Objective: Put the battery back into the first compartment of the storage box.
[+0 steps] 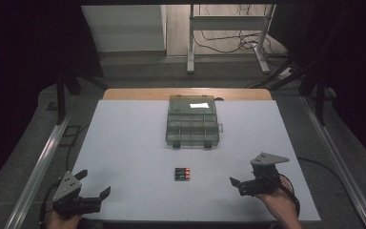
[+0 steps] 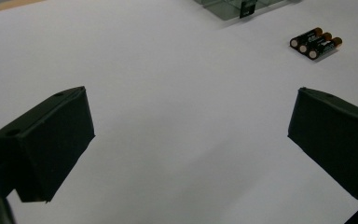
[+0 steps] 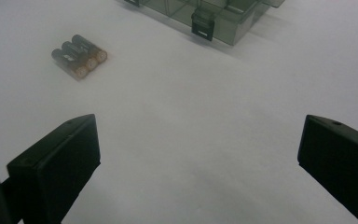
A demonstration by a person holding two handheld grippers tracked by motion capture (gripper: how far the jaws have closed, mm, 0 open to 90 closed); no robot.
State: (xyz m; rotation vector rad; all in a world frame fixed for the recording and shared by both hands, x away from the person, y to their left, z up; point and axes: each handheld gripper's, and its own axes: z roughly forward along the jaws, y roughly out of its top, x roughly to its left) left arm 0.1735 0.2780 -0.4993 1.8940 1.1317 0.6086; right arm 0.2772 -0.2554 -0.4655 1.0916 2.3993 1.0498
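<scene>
Three batteries (image 1: 182,173), one organizer box (image 1: 192,120)

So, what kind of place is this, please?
Probably a lab or recording workspace, not a home. A white sheet covers the wooden table, metal rails run along both sides, and loose cables lie on the floor by a metal desk frame. Three black batteries and a clear grey plastic compartment box are laid out.

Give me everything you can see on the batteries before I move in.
The batteries are three small cylindrical cells, black with orange-copper ends, lying flat side by side and touching one another like a pack. They rest on the white table, apart from the compartment box behind them, roughly between the two grippers. Nothing grips or touches them. Any wrap around them is too faint to tell.
</scene>
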